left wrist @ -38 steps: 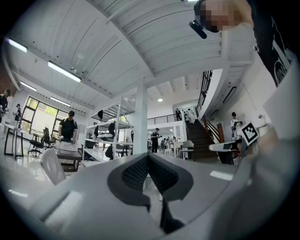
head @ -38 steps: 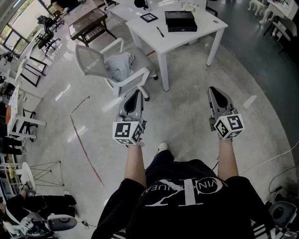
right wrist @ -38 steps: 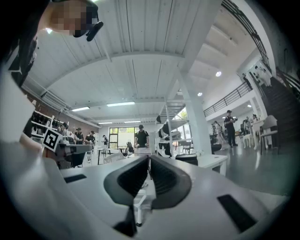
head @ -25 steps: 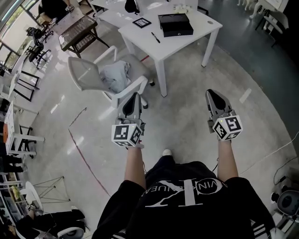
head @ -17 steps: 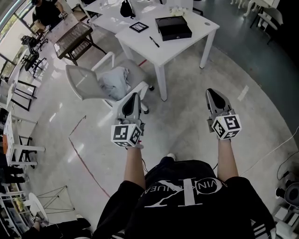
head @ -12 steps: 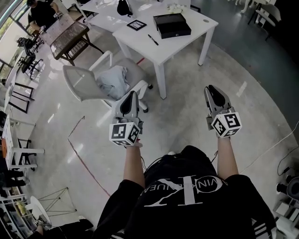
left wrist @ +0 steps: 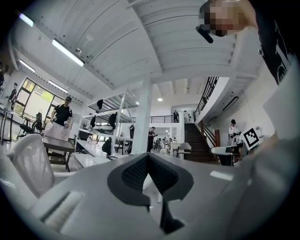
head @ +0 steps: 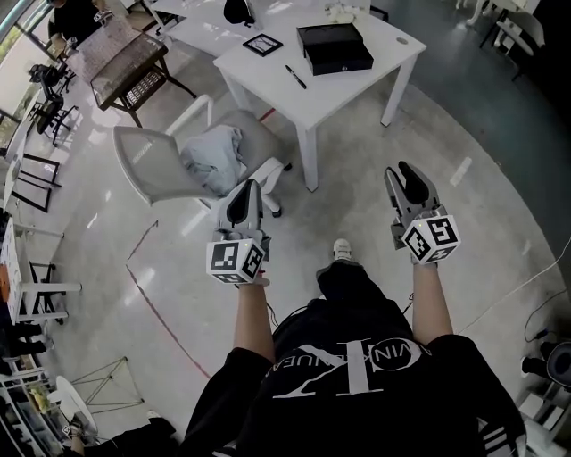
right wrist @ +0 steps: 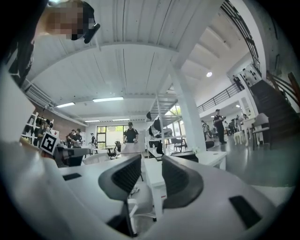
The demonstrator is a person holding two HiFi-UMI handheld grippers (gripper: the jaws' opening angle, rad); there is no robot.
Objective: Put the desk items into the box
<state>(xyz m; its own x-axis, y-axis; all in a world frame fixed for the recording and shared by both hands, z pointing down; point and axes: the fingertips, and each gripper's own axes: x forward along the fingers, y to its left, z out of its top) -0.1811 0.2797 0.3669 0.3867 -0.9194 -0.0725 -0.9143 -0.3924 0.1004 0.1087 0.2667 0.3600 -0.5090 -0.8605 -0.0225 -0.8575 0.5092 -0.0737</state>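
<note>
While the clenched, empty left gripper [head: 247, 186] and the parted, empty right gripper [head: 401, 170] hang well short of the box [head: 335, 47], step close before reaching for the pen [head: 295, 77] beside it

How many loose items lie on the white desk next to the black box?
3: a pen left of the box, a square card beyond the pen, a white lump behind the box at the far edge. Smaller ones may go unseen.

An open office hall: white desks [head: 330, 67], a swivel chair [head: 192, 161], mezzanine staircase [left wrist: 199, 140].
</note>
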